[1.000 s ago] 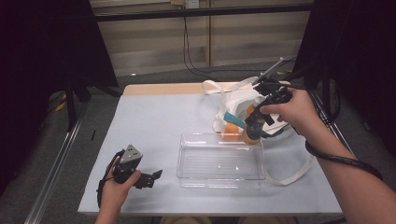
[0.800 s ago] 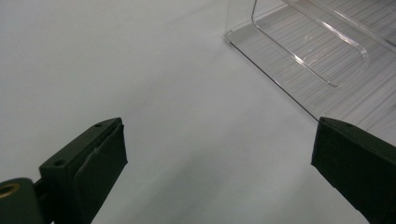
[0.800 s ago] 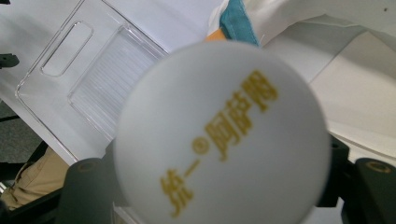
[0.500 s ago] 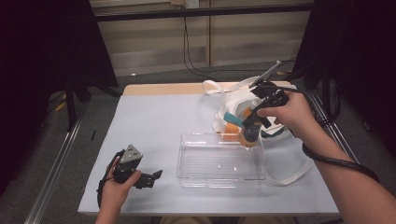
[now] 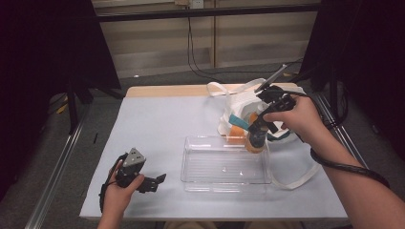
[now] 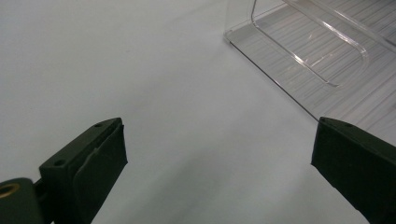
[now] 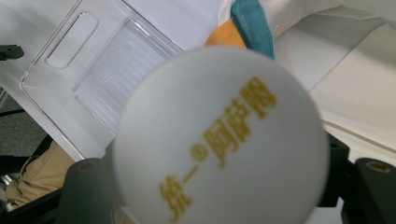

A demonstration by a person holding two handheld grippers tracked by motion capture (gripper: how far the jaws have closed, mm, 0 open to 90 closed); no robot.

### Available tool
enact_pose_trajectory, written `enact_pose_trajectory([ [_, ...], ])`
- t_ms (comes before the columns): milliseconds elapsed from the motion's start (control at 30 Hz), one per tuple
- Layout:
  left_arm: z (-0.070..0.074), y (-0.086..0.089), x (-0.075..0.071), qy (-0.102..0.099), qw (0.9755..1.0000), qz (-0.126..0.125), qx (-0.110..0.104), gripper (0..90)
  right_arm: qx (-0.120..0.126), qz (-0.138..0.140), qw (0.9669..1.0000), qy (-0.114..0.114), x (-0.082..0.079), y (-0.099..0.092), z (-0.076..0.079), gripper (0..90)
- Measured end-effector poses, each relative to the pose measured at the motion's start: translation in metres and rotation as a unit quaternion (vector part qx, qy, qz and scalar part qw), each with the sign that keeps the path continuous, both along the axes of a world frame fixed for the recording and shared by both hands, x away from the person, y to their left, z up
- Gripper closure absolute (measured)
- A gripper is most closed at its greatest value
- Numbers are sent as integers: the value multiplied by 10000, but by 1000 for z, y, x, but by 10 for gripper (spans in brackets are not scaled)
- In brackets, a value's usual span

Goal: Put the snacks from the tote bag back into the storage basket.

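My right gripper (image 5: 255, 136) is shut on a small bottle (image 5: 254, 144) with an orange body and holds it over the back right corner of the clear plastic tray (image 5: 191, 177). In the right gripper view the bottle's white cap (image 7: 219, 130), printed with gold characters, sits between the two black jaws. My left gripper (image 5: 154, 183) rests open on the table at the front left, to the left of the tray. In the left gripper view its jaws stand wide apart with nothing between them, and a corner of the tray (image 6: 303, 51) lies ahead.
A white cloth bag (image 5: 239, 102) with long straps lies behind the tray at the back right. A teal item (image 5: 237, 121) and an orange item (image 5: 235, 134) show at its mouth. The grey-white table top (image 5: 157, 124) stretches to the left.
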State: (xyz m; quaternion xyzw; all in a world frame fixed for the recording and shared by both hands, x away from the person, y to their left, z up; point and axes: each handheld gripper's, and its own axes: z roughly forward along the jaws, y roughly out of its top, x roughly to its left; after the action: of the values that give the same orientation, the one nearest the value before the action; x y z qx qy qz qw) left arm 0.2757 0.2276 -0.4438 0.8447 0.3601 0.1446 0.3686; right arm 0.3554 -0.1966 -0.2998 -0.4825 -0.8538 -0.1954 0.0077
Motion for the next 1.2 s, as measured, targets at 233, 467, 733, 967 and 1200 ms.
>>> enact_pose_trajectory([
  [233,0,0,0,32,10000,-10,18,31,-31,-9,10000,-8,1,0,-3,304],
  [467,0,0,0,30,10000,-14,30,32,-82,-29,10000,34,0,-1,-4,305],
  [733,0,0,0,23,10000,-25,41,32,-37,-23,10000,23,-1,-3,-6,304],
  [967,-1,0,0,-13,10000,5,6,32,-37,-11,10000,40,-1,-4,-10,304],
  [1200,-1,0,0,24,10000,-32,45,32,-18,-50,10000,80,-2,-5,-10,304],
])
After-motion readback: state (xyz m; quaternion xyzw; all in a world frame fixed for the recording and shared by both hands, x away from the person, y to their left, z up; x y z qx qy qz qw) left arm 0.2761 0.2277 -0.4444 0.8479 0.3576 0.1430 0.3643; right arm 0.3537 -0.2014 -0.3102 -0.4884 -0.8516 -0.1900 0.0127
